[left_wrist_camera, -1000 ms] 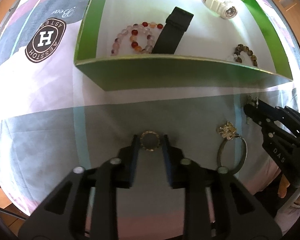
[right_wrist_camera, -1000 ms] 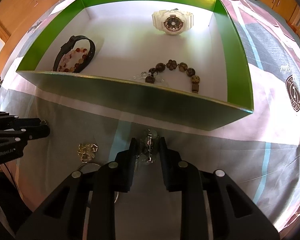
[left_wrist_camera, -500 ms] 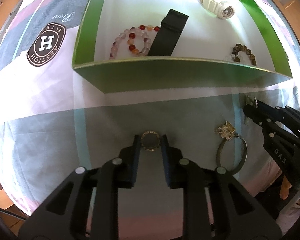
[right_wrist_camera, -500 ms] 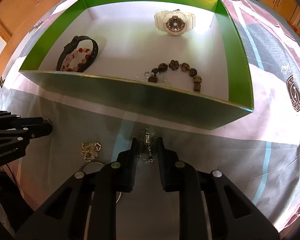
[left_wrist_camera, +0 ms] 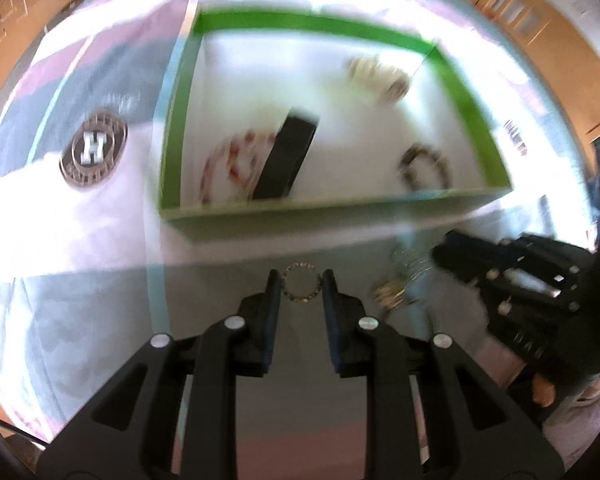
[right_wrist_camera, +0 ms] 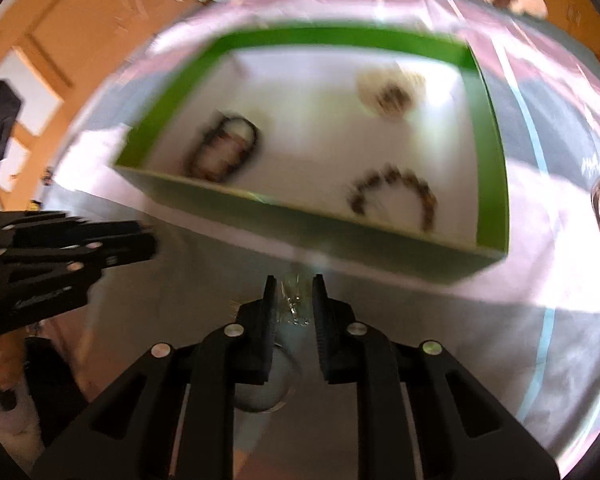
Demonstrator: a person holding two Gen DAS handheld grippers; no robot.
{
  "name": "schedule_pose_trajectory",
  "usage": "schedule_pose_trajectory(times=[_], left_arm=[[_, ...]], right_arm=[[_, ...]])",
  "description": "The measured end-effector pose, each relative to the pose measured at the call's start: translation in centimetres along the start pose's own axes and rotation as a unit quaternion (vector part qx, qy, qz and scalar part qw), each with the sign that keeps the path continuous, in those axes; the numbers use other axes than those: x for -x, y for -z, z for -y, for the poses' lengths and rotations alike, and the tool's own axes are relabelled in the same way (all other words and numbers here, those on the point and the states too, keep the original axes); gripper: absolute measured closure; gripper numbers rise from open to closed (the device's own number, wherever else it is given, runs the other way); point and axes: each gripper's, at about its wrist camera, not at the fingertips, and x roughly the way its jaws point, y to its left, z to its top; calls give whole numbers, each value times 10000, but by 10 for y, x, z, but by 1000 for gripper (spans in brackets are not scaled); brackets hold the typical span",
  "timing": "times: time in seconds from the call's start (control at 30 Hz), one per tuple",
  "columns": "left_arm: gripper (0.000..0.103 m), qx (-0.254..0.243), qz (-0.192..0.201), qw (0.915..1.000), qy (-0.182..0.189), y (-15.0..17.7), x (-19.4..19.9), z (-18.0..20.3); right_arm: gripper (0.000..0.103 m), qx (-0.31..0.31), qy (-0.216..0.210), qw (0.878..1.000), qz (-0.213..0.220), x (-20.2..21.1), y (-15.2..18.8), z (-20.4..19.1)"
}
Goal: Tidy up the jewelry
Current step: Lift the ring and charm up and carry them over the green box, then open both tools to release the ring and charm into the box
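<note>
Just in front of the green box (left_wrist_camera: 332, 216), on the printed cloth (left_wrist_camera: 80, 264), the left gripper (left_wrist_camera: 300, 284) was closed down onto a small beaded ring (left_wrist_camera: 301, 282), its fingers touching the ring's sides. To the right of it, near the box's front wall, the right gripper (right_wrist_camera: 294, 294) was narrowed around a pale, glassy piece of jewelry (right_wrist_camera: 294, 300); blur hid what kind it was. Inside the box lay a white watch (right_wrist_camera: 390, 94) at the back, a black band (left_wrist_camera: 286, 158) circling a red bead bracelet (left_wrist_camera: 228, 164) at the left, and a brown bead bracelet (right_wrist_camera: 396, 196) near the front wall.
</note>
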Motion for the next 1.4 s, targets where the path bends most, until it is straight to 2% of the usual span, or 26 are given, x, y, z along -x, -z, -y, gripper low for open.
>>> schedule_pose_trajectory(times=[0.17, 0.27, 0.37, 0.5, 0.87, 0.97, 1.03, 1.17, 1.23, 1.33, 1.4], left_arm=[[82, 131, 654, 9973, 297, -7, 33, -1], [82, 150, 756, 9965, 330, -8, 39, 1], [82, 85, 563, 9981, 220, -8, 28, 4], [82, 19, 253, 9997, -44, -2, 2, 4], [82, 114, -46, 9997, -188, -1, -13, -2], [82, 164, -112, 9995, -236, -1, -16, -5], [82, 197, -120, 9994, -248, -1, -16, -6], [82, 217, 36, 9996, -196, -3, -7, -7], [82, 188, 231, 9995, -127, -3, 2, -5], [82, 116, 771, 9969, 93, -5, 27, -2], [82, 155, 1046, 9942, 206, -6, 39, -3]], right_arm=[[86, 112, -510, 9960, 723, 31, -3, -9], [87, 15, -615, 9939, 913, 40, -6, -5], [86, 15, -503, 9964, 684, 28, -2, -3], [76, 61, -122, 9999, 2, -3, 6, -5], [76, -118, -12, 9983, -575, -47, 10, -3], [86, 35, 176, 9978, -641, -50, 11, -8], [88, -52, 38, 9980, -628, -45, 10, -6], [88, -85, -94, 9995, -293, -23, 6, -2], [88, -125, -350, 9993, -45, -7, 4, 0], [88, -94, -891, 9950, 437, 19, 1, -2], [88, -72, -1048, 9912, 803, 36, -2, -1]])
